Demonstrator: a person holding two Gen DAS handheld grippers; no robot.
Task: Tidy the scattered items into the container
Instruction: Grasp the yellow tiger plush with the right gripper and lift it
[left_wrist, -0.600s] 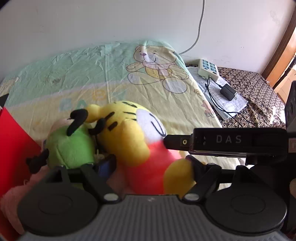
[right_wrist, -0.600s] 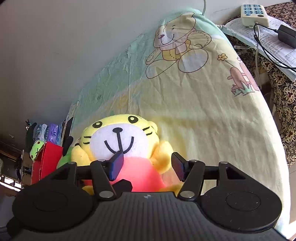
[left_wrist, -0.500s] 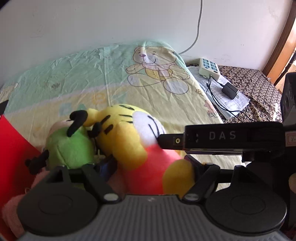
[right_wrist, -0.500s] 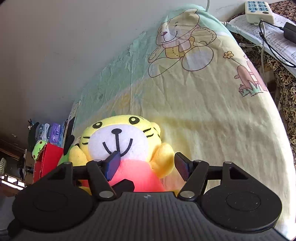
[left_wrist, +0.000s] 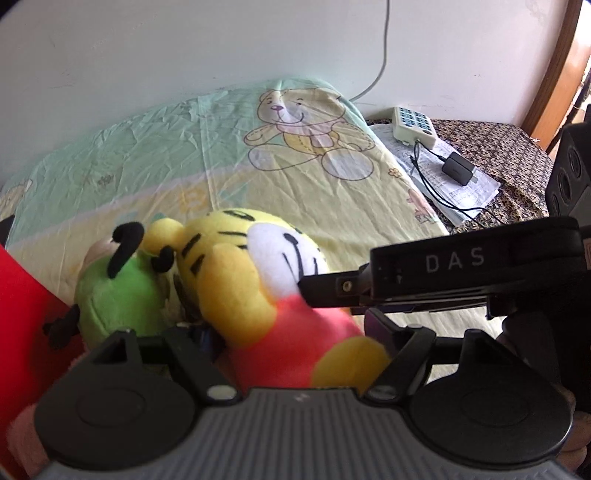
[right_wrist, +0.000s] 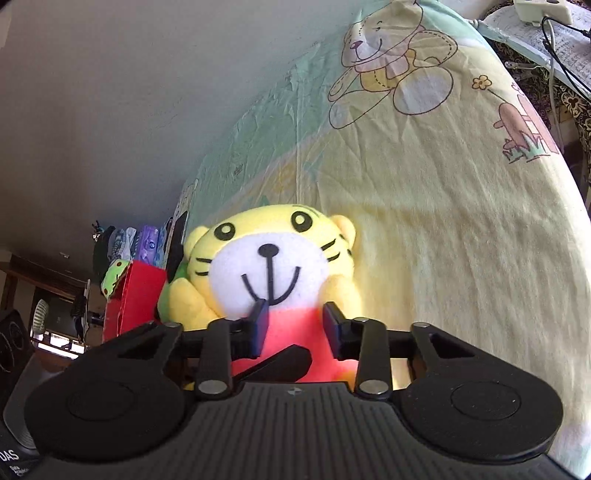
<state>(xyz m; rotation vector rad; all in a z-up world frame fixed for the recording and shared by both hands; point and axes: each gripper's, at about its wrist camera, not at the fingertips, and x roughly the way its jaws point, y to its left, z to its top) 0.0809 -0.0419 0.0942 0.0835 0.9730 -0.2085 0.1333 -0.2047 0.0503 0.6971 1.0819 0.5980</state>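
Note:
A yellow tiger plush with a white face and red shirt (right_wrist: 271, 266) lies on the bed sheet; it also shows in the left wrist view (left_wrist: 258, 288). My right gripper (right_wrist: 295, 326) has its fingers pressed into the tiger's red shirt; its arm shows in the left wrist view (left_wrist: 443, 269). My left gripper (left_wrist: 291, 328) is open, its fingers on either side of the tiger's lower body. A green plush with black antennae (left_wrist: 118, 291) lies against the tiger's left side. A red container (left_wrist: 22, 306) stands at the left, also in the right wrist view (right_wrist: 129, 299).
A bear-print sheet (left_wrist: 295, 166) covers the bed against a white wall. A white power strip (left_wrist: 412, 125), a black charger (left_wrist: 458, 168) and papers lie on a patterned cloth at the right. A pink fluffy thing (left_wrist: 18, 435) sits low left.
My right gripper has closed from wide open onto the tiger's red shirt. The tiger sits a little higher and closer in both views.

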